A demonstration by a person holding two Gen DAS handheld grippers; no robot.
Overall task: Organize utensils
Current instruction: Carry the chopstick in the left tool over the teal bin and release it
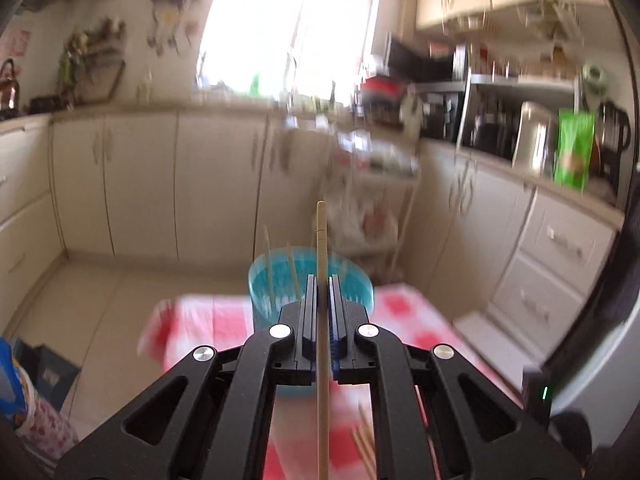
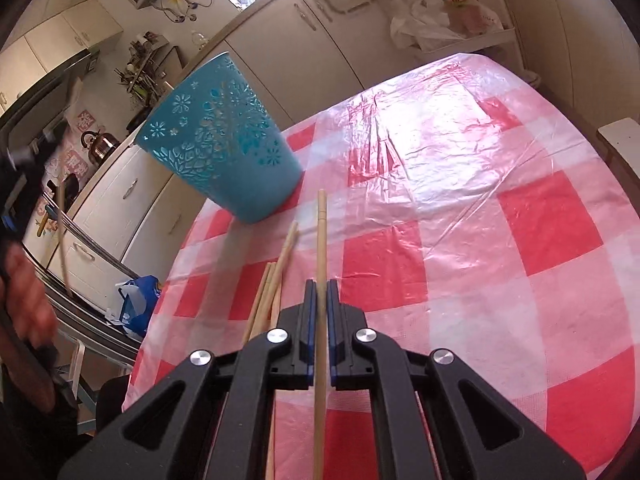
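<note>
Right gripper (image 2: 319, 284) fingers clamped on wooden chopstick (image 2: 321, 240), tip pointing toward turquoise holder (image 2: 218, 136). Loose chopsticks (image 2: 276, 280) lie on desk (image 2: 460, 220), red-white check cloth, just short of holder. Left gripper (image 1: 320, 280) fingers clamped on second chopstick (image 1: 322, 236), above desk, near side of holder (image 1: 312, 280); several sticks stand inside holder. No legible writing; background blurred.

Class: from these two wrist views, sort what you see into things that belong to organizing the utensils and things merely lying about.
Belongs to the job:
- chopstick in left tool
- chopstick in right tool
- blue holder
- loose chopsticks

Lying about:
- kettle
- green packet
- plastic bags
</note>
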